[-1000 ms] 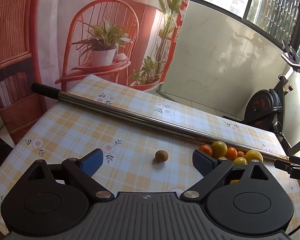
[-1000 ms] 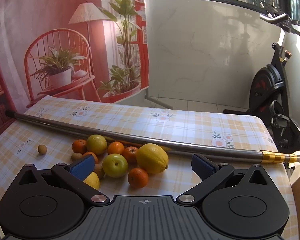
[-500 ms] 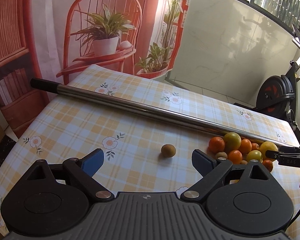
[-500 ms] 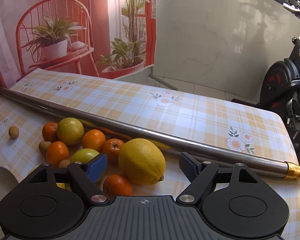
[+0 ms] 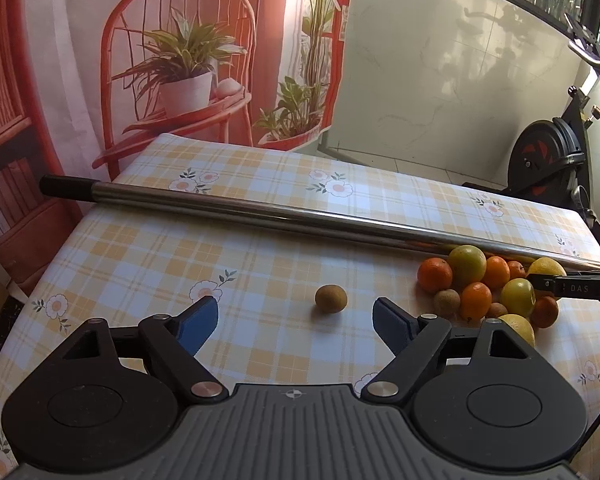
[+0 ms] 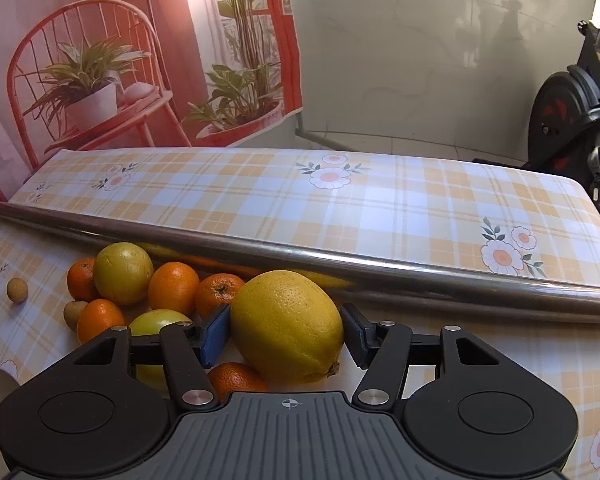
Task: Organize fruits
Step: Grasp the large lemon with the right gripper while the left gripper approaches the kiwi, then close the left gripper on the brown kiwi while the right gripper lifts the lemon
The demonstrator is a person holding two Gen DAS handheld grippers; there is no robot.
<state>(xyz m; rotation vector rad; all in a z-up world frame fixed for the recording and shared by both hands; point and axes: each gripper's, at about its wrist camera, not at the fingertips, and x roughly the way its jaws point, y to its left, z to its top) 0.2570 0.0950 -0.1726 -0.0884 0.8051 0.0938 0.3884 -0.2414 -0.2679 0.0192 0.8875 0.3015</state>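
Lying in front of the long metal pole [image 6: 300,264], the big yellow lemon [image 6: 288,326] sits right between the blue pads of the right gripper [image 6: 286,334]. Its long side runs across, pad to pad. The jaws have just been closing; the left pad looks like it touches, but I cannot be sure it squeezes. Farther along the pole, the small brown fruit [image 5: 331,298] waits just ahead of the left gripper [image 5: 296,318], whose jaws have just been closing a little and stay wide apart.

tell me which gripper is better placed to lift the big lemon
Right. The right gripper has just been closing around the big lemon, its pads at both sides. The left gripper faces the lone brown fruit.
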